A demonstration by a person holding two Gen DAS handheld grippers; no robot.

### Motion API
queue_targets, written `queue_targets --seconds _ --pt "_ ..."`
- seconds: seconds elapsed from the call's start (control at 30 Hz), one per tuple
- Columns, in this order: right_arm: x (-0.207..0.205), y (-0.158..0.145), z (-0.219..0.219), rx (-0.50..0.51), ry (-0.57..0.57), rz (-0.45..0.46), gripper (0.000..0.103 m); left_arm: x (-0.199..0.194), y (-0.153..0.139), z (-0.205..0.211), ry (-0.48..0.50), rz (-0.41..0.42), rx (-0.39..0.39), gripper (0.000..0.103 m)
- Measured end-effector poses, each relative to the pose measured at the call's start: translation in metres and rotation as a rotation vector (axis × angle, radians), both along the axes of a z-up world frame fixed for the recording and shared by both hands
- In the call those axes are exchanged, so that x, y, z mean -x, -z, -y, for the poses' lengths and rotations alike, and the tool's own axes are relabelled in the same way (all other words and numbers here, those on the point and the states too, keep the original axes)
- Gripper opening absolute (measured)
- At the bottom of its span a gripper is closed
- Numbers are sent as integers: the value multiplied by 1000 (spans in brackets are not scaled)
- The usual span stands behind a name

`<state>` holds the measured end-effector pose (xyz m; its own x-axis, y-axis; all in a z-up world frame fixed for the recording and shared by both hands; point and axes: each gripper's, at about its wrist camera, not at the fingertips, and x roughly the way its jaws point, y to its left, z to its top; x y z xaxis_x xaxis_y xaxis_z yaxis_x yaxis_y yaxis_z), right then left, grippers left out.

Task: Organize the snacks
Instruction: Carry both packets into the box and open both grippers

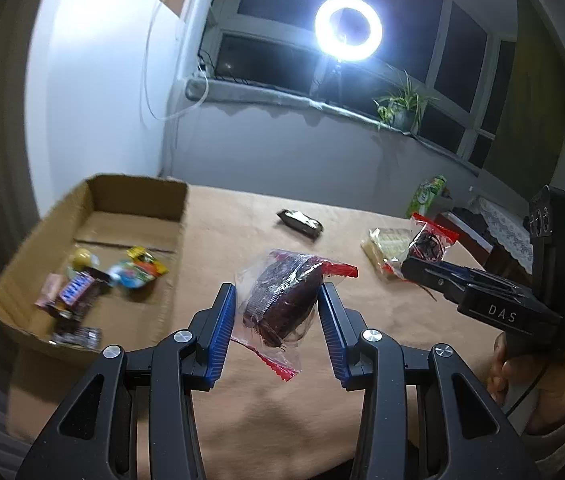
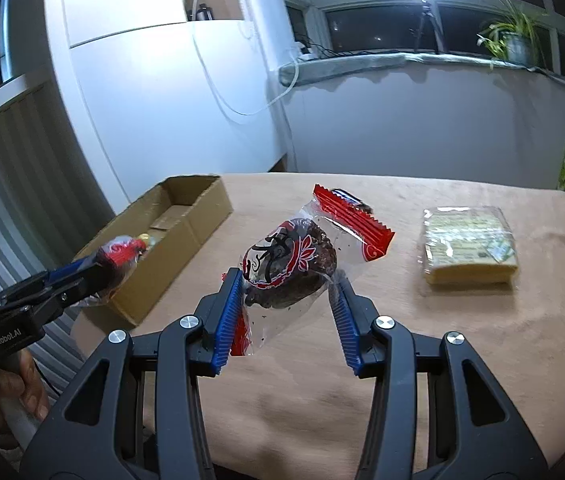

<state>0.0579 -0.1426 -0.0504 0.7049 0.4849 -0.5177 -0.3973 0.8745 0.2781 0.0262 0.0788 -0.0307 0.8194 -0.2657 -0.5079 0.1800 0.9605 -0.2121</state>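
My left gripper (image 1: 276, 300) is shut on a dark cake in a clear wrapper with red ends (image 1: 286, 300), held above the tan table. My right gripper (image 2: 288, 280) is shut on a second, similar wrapped dark cake (image 2: 290, 268); it also shows at the right of the left wrist view (image 1: 426, 246). The cardboard box (image 1: 94, 200) stands at the table's left and holds several snacks, among them a Snickers bar (image 1: 78, 288). The left gripper with its cake shows near the box in the right wrist view (image 2: 118, 260).
A yellow wafer pack (image 2: 468, 246) lies on the table at the right. A dark wrapped bar (image 1: 300, 224) lies mid-table farther back. A green carton (image 1: 426, 196) stands beyond the table's right edge. A ring light (image 1: 348, 28) and a potted plant (image 1: 402, 106) are at the window.
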Motion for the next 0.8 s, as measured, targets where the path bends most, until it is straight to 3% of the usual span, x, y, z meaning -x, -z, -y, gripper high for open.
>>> queue_targets --seconds 0.47,0.8 --pt "-3 -24 -86 42 -115 59 47 31 -31 -51 -102 129 -93 41" --pt "-18 -23 -159 80 -230 63 47 21 -14 -103 -162 105 -51 41"
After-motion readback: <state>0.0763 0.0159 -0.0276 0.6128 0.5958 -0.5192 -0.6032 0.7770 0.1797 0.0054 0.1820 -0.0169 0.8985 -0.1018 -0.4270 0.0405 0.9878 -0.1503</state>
